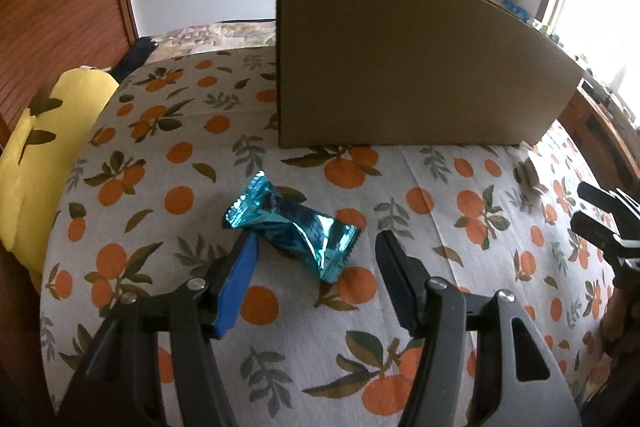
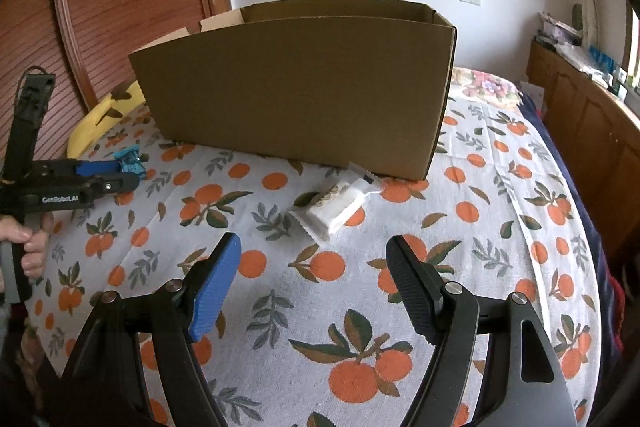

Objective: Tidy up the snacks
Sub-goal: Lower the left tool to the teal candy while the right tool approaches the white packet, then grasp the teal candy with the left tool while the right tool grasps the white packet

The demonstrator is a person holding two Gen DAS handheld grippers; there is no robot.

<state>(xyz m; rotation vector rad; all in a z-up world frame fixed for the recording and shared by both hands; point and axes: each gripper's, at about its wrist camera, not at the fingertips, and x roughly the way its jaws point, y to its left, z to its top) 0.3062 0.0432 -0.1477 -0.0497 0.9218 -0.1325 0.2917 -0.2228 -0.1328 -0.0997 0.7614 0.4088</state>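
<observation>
The left tongs [image 1: 316,247] are hanging spread over a blue foil snack packet [image 1: 290,227] that is lying on the orange-print cloth [image 1: 440,187]. The blue pad is touching or nearly touching the packet's crimped left end, while the black finger is standing clear to the right, so nothing is being pinched. The right tongs [image 2: 316,259] are also standing spread and empty, with a white snack packet [image 2: 334,205] lying ahead of them, just in front of the open cardboard box [image 2: 296,87], its far end near the box's base. The likeliest slip on the left is that the packet is lying skewed across the gap. If the fingers close where they are, the blue pad may push the crinkled end aside or catch only loose foil, and the slick wrapper may twist out as it is lifted. On the right, the white packet is sitting so near the box wall that a reach carried too far may nudge the box or jam the packet against it. The soft cloth may also bunch up under a low pinch. The right wrist view is showing that the box is open-topped with flaps folded out, and it shows the person's hand [image 2: 30,247] gripping the left tool's handle. The left wrist view is showing only a blank box wall, but it alone gives the blue packet's lie between the fingers.
</observation>
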